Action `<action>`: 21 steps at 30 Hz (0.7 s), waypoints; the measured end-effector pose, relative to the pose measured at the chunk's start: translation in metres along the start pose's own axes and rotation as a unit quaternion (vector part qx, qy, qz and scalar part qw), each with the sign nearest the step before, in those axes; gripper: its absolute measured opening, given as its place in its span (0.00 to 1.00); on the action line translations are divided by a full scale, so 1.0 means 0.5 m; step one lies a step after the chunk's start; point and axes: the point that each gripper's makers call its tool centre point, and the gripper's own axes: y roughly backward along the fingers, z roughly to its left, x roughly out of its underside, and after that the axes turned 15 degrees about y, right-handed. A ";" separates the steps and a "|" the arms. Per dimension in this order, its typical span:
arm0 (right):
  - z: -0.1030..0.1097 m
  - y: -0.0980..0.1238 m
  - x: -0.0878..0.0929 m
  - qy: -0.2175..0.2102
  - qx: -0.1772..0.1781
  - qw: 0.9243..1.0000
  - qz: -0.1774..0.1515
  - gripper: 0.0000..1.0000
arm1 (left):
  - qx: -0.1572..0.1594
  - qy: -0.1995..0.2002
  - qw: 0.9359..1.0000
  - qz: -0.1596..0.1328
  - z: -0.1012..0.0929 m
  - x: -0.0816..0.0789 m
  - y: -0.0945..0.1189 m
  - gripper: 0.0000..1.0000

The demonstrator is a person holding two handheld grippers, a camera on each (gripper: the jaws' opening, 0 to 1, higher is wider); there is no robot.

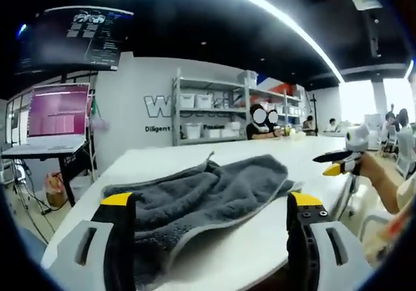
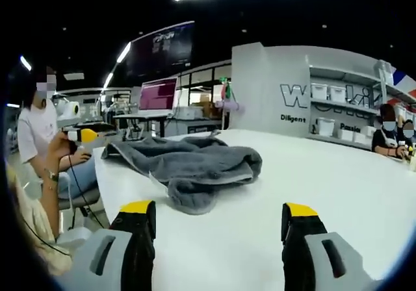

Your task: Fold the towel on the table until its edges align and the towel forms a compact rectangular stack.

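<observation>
Left gripper view: left tool [image 1: 211, 206] released, level over towel [image 1: 201, 197]; right tool [image 2: 218, 216] released, low above bench [image 2: 338, 174].

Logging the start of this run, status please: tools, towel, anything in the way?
Left tool open, right tool open, both empty. Grey towel rumpled in a heap on the white table, not folded. Nothing else on the table near it.

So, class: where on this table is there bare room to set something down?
The white table is bare between the grey towel and the far shelving side, and in front of the right gripper. It is crowded at the corner where the towel lies bunched near the left gripper.
</observation>
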 end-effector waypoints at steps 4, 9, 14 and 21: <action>0.025 -0.036 -0.017 0.002 -0.016 1.000 -0.005 0.70 | 0.002 0.006 1.000 -0.003 0.001 -0.002 -0.001 0.93; 0.050 -0.084 -0.020 0.004 -0.034 0.999 0.002 0.65 | 0.009 0.010 1.000 0.015 -0.004 0.016 -0.006 0.92; 0.056 -0.121 -0.001 0.004 -0.036 0.999 0.025 0.59 | 0.009 0.008 1.000 0.018 -0.007 0.018 -0.009 0.92; 0.043 -0.144 0.023 0.005 -0.027 0.999 0.044 0.51 | 0.010 0.004 1.000 0.023 -0.009 0.020 -0.008 0.90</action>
